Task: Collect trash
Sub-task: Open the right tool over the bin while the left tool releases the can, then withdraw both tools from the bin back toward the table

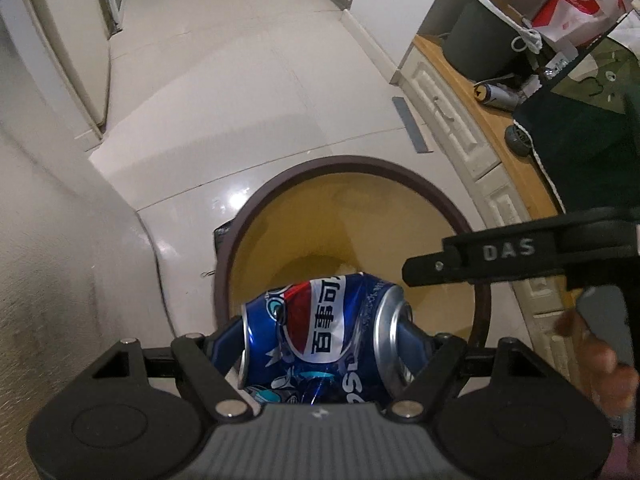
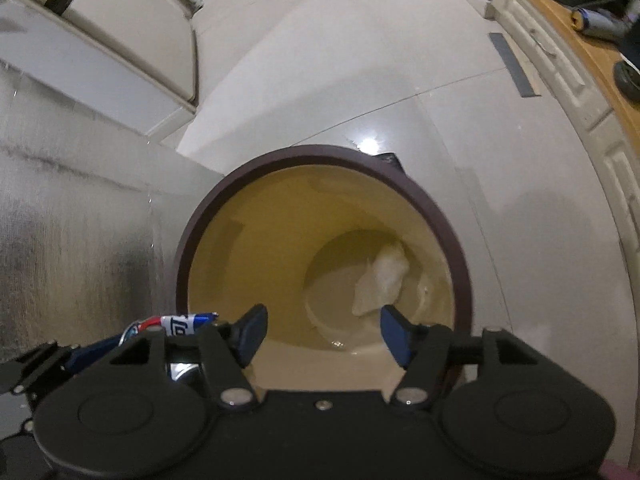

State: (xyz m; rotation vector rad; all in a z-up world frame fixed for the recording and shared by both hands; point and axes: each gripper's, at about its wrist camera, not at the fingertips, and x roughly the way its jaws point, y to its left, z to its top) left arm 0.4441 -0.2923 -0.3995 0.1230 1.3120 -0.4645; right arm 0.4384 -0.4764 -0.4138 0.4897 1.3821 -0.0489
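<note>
Left gripper (image 1: 326,344) clamped on a dented blue soda can (image 1: 320,336); the can lies crosswise between the jaws, its silver top toward the right finger. It hangs over the near rim of a round bin (image 1: 360,162), inside the opening.

Right gripper (image 2: 320,330) let go: blue pads (image 2: 394,332) stand apart with nothing between them, only the bin's tan inside showing through the gap. No earlier view to compare. It also points down into the bin. In the left wrist view its black finger marked DAS crosses the bin's right side, with part of a hand (image 1: 600,364) behind it.

Bin: dark brown rim, tan lining. At the bottom, a crumpled white scrap (image 2: 380,280), right of centre.

The can's edge shows at the left of the right wrist view, beside the right gripper.

Beyond the bin: pale glossy tile floor (image 1: 248,92). Farther right, a cream cabinet with a wooden top (image 1: 436,56), carrying a dark bucket (image 1: 484,40) and clutter.
</note>
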